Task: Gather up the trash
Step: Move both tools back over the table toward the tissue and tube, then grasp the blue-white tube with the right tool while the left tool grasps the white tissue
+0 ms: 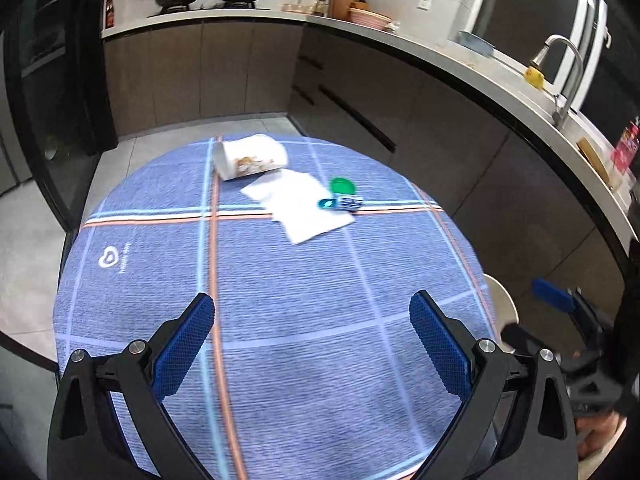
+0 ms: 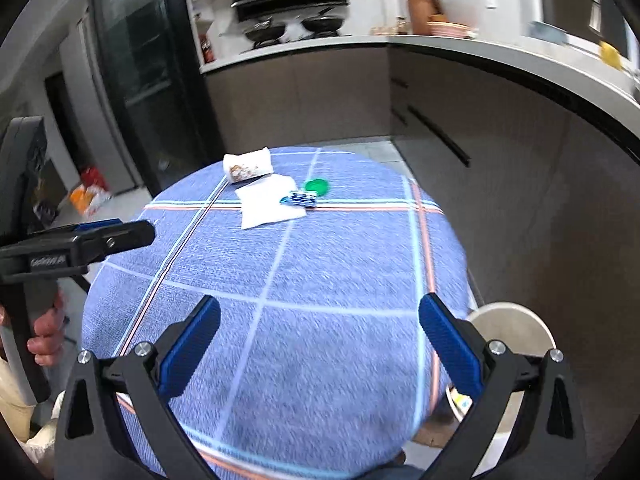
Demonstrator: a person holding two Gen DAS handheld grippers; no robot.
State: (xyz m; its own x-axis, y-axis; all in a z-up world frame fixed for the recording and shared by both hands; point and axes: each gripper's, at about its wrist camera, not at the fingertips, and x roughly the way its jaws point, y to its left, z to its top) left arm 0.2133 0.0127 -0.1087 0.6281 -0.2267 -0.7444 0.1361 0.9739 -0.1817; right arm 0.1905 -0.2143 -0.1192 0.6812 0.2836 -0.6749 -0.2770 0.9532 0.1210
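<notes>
Left wrist view: left gripper point(image 1: 312, 312), jaws wide apart and empty, hovers over the blue plaid tablecloth point(image 1: 280, 320); a tipped white paper cup point(image 1: 250, 162), green lid point(image 1: 342, 186) and small blue wrapper point(image 1: 350, 202) border the white napkin point(image 1: 304, 208). Right wrist view: right gripper point(image 2: 320, 320), likewise spread and empty; approach the napkin low, taking one piece at a time.

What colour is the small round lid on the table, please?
The lid is green, clearest in the left wrist view.

Left gripper point(image 1: 312, 312) jaws spread wide; right gripper point(image 2: 320, 314) likewise, both empty
</notes>
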